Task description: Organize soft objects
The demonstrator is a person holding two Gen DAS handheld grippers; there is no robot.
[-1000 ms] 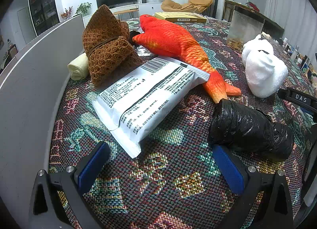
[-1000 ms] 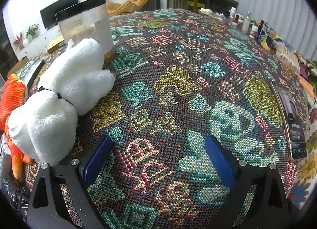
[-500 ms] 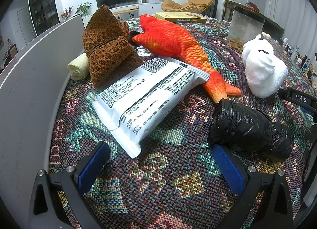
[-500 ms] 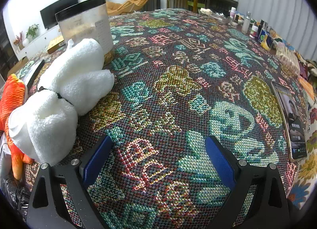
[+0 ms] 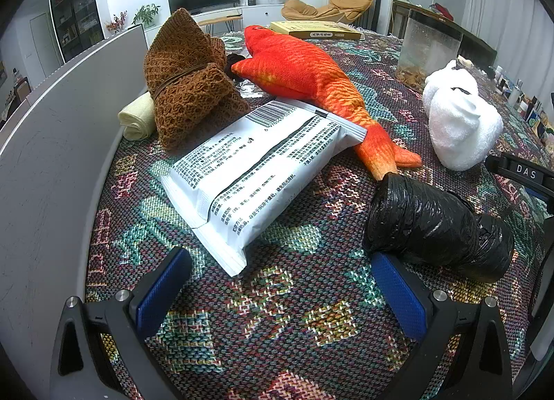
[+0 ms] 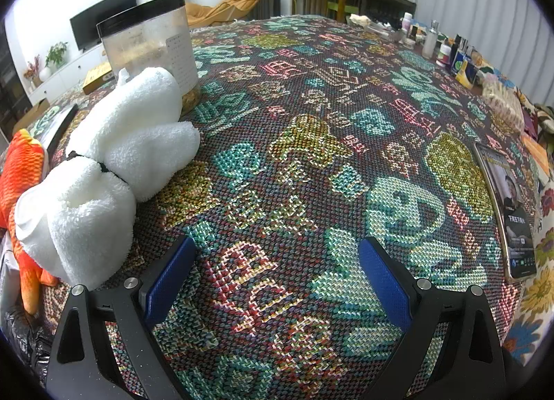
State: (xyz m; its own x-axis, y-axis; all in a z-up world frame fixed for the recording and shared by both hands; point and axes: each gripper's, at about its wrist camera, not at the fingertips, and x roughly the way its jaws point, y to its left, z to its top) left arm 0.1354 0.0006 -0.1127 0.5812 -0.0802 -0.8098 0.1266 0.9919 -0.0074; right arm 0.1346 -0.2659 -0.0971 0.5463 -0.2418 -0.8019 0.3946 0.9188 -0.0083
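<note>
Progress: by my reading the sorting has not begun; every soft thing lies loose on the patterned counter and nothing is gathered in one place.
Left tongs: spread wide, holding nothing, low over the cloth, with the corner of the white packet just ahead of them and the black plastic roll just beyond the right-hand finger.
Right tongs: also spread wide and empty, over a bare stretch of cloth; the white plush toy sits just to their left, apart from the fingers.
Orange plush fish: stretched behind the packet, its tail reaching to the black roll; whether they touch I cannot tell.
Brown knitted bundle: at the far left, tied round the middle, leaning on the packet's far end.
Cream rolled cloth: tucked against the brown bundle, close to the grey board along the counter's left edge.
Non-soft items: a clear jar behind the white toy and a phone at the right; likely not part of the job.
Left to do: all of it, probably each soft piece picked up in turn; no bin or target spot is visible, so where they belong I cannot tell.
</note>
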